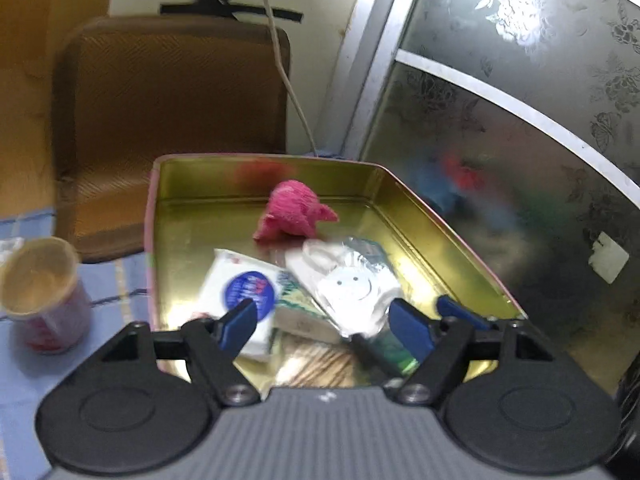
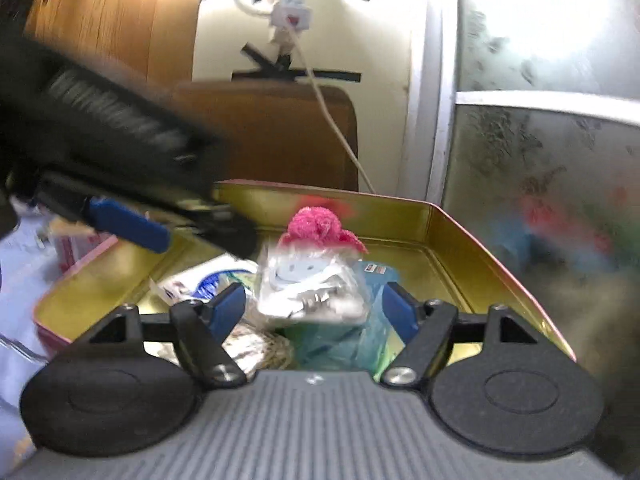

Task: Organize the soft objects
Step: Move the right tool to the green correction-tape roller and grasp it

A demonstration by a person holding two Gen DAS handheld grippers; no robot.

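Nearest the lens: left gripper (image 1: 322, 322), jaws spread wide, nothing pinched between, poised over near end of gold metal tin (image 1: 452, 240). Right gripper (image 2: 314, 306) likewise agape and empty, over same tin from other side; white packet and teal packet lying between its blue pads but untouched as far as can be told.

Inside tin, all loose on gold floor:
- pink knitted toy (image 1: 294, 216), toward far wall, clear of the packets
- white tissue pack with blue round label (image 1: 240, 292), near left side
- white packet with smiley face (image 1: 352, 284), crinkly wrap, resting on top of other packs at centre
- teal packet (image 2: 360, 320) under smiley packet, near right side
- green-and-white pack (image 1: 298, 304) wedged between tissue pack and smiley packet
- pale woven bundle (image 1: 316, 364) at near end, blurred, kind unclear

Outside tin, left on blue checked cloth (image 1: 24, 380): paper cup (image 1: 40, 292), upright, apart from tin wall. Behind: brown chair back (image 1: 172, 92), white cable (image 1: 288, 80) hanging down wall, frosted flowered glass door (image 1: 520, 120) just beside tin's right wall.
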